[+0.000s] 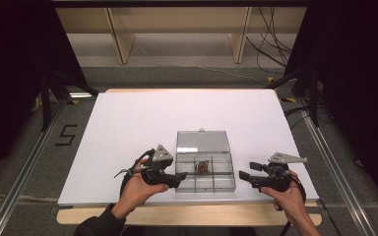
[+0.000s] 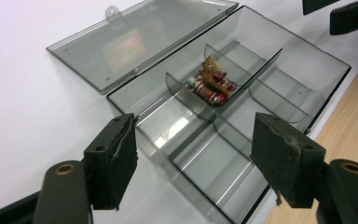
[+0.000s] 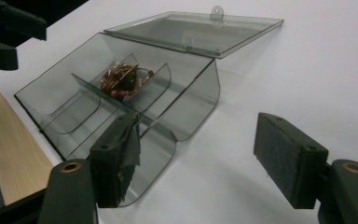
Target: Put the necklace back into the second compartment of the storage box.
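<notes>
A smoky clear compartment box point(image 1: 230, 185) lies near the front edge of the white table top, its lid point(image 1: 202, 141) folded flat behind it. A small brown and red tangle of trinkets point(image 1: 203, 167) sits in a middle compartment. My left gripper point(image 1: 179, 178) is open at the box's left end. In the left gripper view the gripper point(image 2: 198, 140) faces the box point(image 2: 307, 49) and the trinkets point(image 2: 209, 84), holding nothing. My right gripper point(image 1: 243, 176) is open just right of the box. In the right gripper view it point(image 3: 200, 149) points at the box wall point(image 3: 196, 102) and the trinkets point(image 3: 123, 79).
The white board point(image 1: 128, 123) lies on a wooden table whose edge point(image 1: 192, 215) shows in front. Metal rails run along both sides on the floor. Wooden shelf legs point(image 1: 120, 42) and loose cables point(image 1: 270, 49) are behind the table.
</notes>
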`<state>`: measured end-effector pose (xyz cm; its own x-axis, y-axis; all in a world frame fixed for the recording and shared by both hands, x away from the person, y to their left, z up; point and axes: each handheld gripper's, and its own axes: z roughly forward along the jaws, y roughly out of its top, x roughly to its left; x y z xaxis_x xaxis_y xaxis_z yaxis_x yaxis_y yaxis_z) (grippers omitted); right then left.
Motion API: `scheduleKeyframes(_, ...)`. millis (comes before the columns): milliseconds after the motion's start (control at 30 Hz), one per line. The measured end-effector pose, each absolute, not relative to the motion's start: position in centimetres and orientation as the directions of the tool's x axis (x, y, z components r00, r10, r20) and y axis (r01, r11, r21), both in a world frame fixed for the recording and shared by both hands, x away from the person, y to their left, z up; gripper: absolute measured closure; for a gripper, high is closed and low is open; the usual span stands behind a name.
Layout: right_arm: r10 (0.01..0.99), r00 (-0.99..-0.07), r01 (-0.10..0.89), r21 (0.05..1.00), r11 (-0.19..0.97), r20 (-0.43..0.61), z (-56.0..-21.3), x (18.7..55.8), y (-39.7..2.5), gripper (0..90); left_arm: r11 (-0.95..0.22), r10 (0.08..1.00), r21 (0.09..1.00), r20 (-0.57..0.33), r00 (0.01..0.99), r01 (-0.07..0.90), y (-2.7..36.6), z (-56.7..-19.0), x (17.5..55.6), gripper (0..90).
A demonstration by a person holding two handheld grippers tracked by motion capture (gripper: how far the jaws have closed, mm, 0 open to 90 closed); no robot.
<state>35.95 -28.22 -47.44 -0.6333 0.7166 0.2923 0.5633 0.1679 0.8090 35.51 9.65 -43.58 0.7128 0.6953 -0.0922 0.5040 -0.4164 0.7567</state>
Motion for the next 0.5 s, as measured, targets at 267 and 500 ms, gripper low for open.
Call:
scheduleKeyframes(267,0.709,-0.622,0.594,0.790,0.152,0.331,-47.2,37.4,-28.0,30.8,-0.389,0.714,0.734,-0.142,0.685,0.557,11.0,-44.8,35.0,28.8)
scheduleKeyframes(500,0.698,-0.638,0.586,0.793,0.166,0.325,-47.4,38.4,-27.7,30.3,-0.380,0.719,0.720,-0.165,0.675,0.580,11.1,-45.6,34.9,29.0)
